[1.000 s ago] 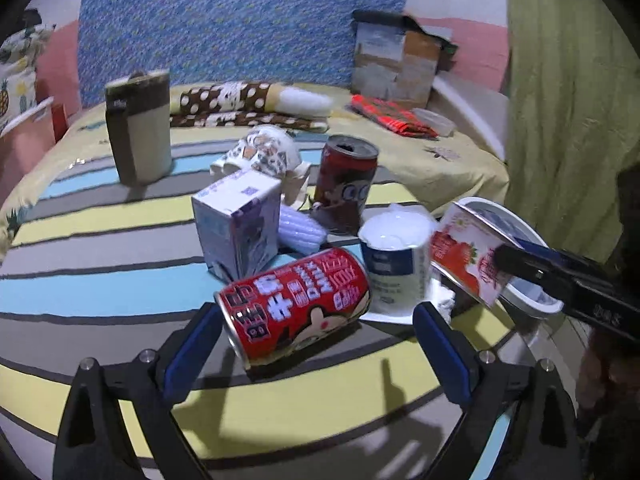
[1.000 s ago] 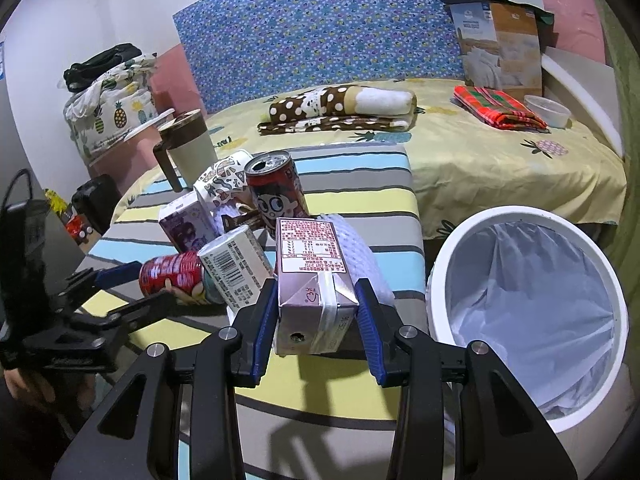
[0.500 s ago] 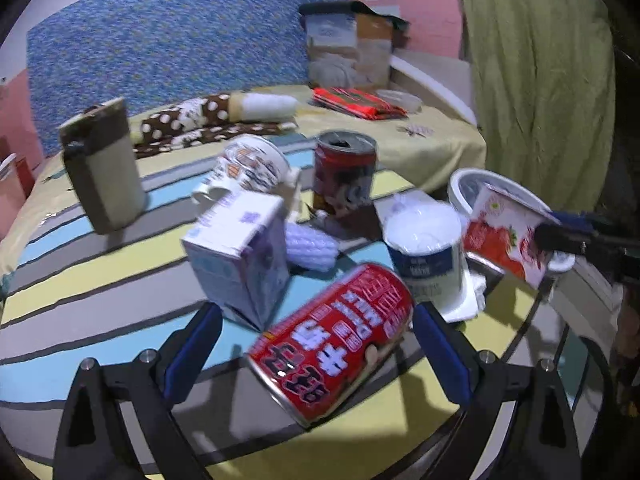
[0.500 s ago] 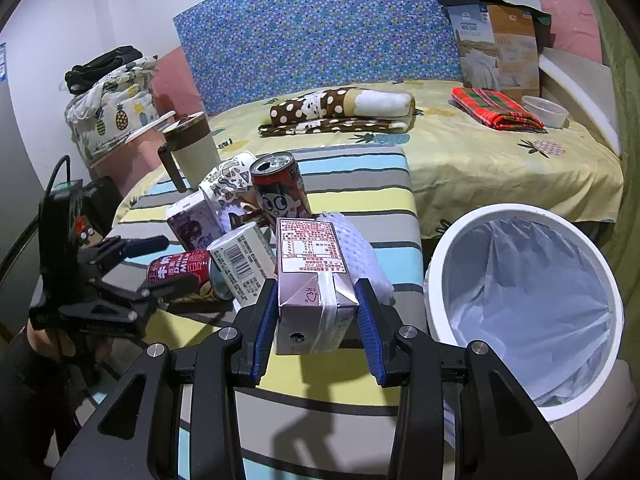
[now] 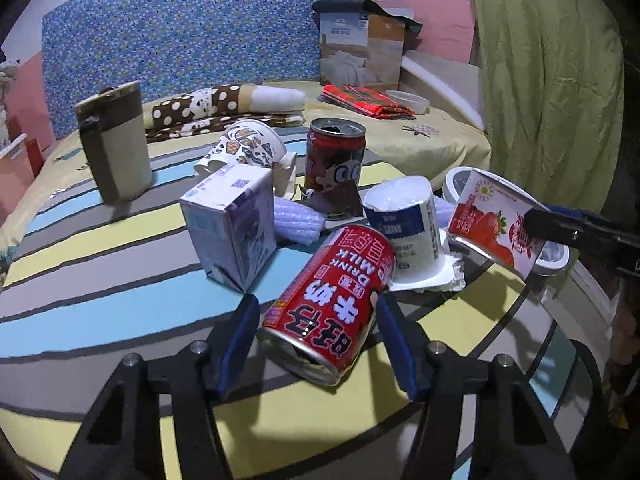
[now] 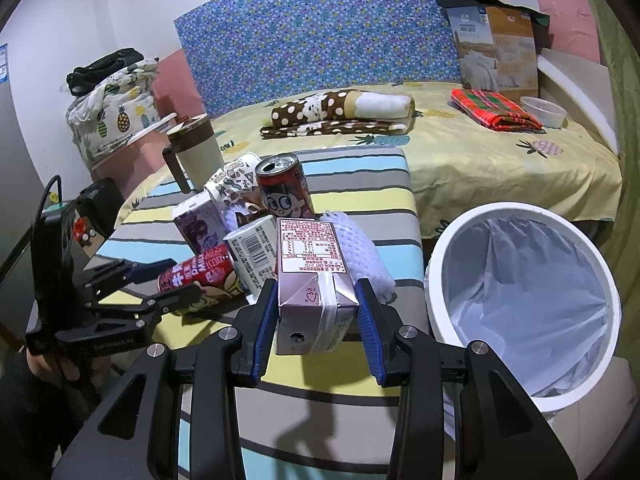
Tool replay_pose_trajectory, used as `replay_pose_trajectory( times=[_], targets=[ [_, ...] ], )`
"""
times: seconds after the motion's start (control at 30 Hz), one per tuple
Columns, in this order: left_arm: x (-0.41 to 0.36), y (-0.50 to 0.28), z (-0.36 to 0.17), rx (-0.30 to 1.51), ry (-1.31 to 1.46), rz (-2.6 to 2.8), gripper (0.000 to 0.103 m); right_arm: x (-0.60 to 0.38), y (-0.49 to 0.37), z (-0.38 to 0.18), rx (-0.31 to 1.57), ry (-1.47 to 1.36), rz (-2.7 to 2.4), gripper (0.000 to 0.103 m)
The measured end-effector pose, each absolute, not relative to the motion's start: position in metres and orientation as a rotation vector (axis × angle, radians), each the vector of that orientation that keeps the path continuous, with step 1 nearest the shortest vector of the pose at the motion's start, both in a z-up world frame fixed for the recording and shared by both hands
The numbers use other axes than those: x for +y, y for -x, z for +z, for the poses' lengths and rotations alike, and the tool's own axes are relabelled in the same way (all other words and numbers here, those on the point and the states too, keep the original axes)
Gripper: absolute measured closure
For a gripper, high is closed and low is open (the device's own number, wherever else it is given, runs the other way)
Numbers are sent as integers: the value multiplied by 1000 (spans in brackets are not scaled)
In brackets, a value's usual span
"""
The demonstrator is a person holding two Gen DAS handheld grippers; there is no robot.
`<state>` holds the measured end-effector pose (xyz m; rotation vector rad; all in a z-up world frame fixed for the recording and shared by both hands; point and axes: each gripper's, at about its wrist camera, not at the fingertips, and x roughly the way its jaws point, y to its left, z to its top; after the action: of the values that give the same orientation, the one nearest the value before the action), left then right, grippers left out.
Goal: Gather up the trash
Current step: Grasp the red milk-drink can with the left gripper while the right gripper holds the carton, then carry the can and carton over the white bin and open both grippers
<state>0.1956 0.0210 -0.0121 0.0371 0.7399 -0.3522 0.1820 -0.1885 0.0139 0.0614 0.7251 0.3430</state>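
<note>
My left gripper (image 5: 320, 332) has its blue pads on both sides of a lying red milk can (image 5: 332, 304); the jaws have narrowed around it and look closed on it. It also shows in the right wrist view (image 6: 196, 272). My right gripper (image 6: 316, 316) is shut on a strawberry milk carton (image 6: 314, 280), held above the striped table (image 6: 360, 184). The carton also shows in the left wrist view (image 5: 496, 220). A white bin (image 6: 524, 300) with a liner stands right of the table.
On the table stand a purple carton (image 5: 232, 224), an upright red can (image 5: 334, 164), a white yoghurt cup (image 5: 404, 220), a patterned paper cup (image 5: 248, 148), white foam netting (image 6: 360, 248) and a brown-banded mug (image 5: 116, 144). A bed with folded cloths lies behind.
The left gripper has moved in around the lying red can and its jaws have narrowed onto it. The right gripper still holds the carton, almost unmoved.
</note>
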Motion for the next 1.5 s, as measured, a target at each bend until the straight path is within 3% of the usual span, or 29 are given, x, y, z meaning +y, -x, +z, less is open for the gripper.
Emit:
replay_pose_trajectory(
  times=[0.07, 0.5, 0.57, 0.6, 0.73, 0.77, 0.8, 0.83, 0.87, 0.9, 1.33, 1.43, 1.5],
  targets=[
    [21, -189, -10, 733, -24, -338, 50, -188, -179, 15, 719, -64, 343, 62],
    [32, -159, 5, 706, 58, -235, 57, -191, -167, 22, 691, -88, 348, 62],
    [33, -157, 7, 703, 62, -216, 103, -191, -166, 23, 689, -92, 347, 62],
    [35, -157, 7, 709, 72, -198, 103, -192, -164, 23, 688, -94, 346, 62],
    [31, -158, 2, 729, 23, -186, 102, -195, -161, 22, 687, -101, 341, 62],
    [32, -160, 0, 743, 39, -197, 94, -196, -160, 22, 687, -103, 339, 62],
    [34, -161, -1, 751, 57, -214, 86, -197, -159, 21, 687, -104, 336, 62],
    [35, -160, -1, 748, 68, -225, 58, -198, -158, 21, 686, -105, 333, 62],
    [36, -160, 0, 741, 75, -232, 37, -199, -157, 21, 687, -106, 329, 62],
    [36, -159, 1, 732, 85, -243, 35, -200, -156, 21, 687, -108, 326, 62],
    [-27, -167, -17, 830, 86, -349, 32, -209, -153, 18, 697, -124, 295, 62],
    [-34, -165, -22, 835, 74, -338, 47, -213, -152, 18, 694, -129, 293, 62],
    [-34, -161, -20, 817, 72, -333, 47, -215, -151, 17, 693, -131, 292, 62]
  ],
)
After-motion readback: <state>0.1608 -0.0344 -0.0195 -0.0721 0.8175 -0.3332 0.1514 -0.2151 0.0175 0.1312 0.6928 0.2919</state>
